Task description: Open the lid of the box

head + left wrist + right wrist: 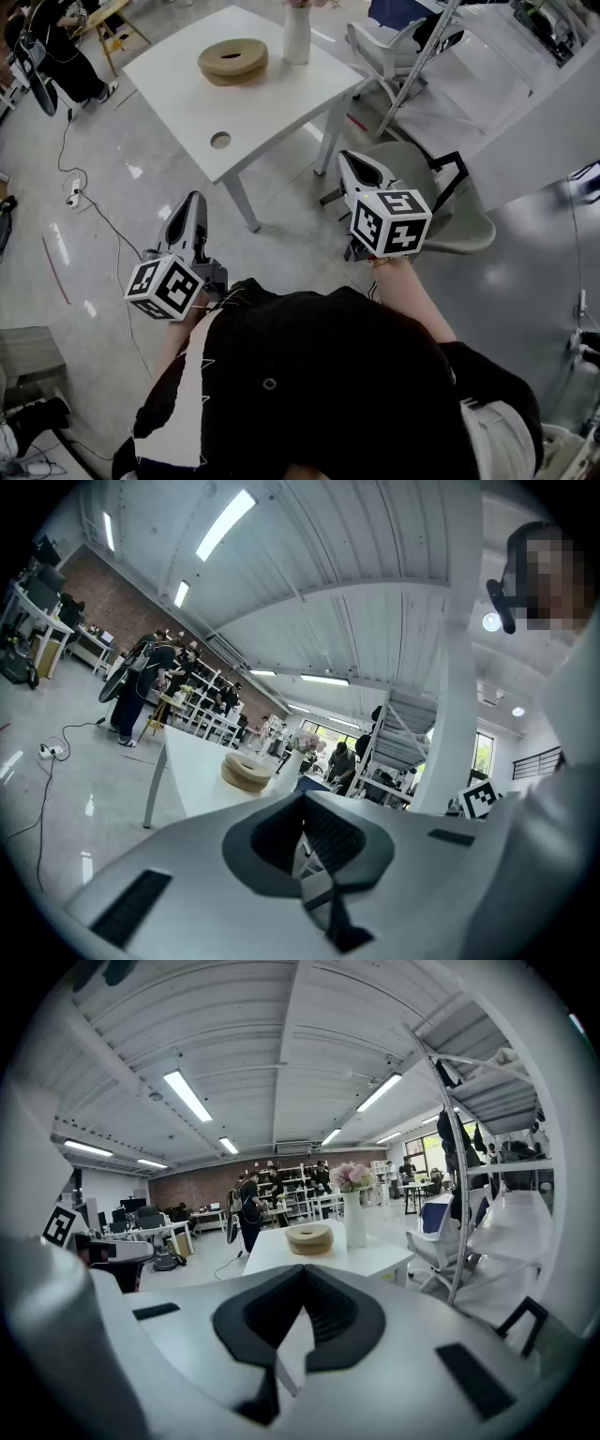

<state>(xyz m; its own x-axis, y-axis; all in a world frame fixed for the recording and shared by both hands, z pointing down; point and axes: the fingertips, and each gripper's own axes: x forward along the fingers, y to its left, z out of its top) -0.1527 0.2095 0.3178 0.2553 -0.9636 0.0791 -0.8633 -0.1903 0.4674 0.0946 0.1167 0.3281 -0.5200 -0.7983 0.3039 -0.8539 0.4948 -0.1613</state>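
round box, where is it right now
In the head view the round box sits on the white table at top centre, just left of the vase.

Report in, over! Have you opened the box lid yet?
Left claw shut, empty. Right claw shut, empty. Both short of white table. Round box untouched, lid on. Vase beside it, apart.

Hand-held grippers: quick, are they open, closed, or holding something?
Left hand-held gripper: closed, holding nothing.
Right hand-held gripper: closed, holding nothing.

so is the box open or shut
Shut: the lid sits flat on the box, which stands on the table.
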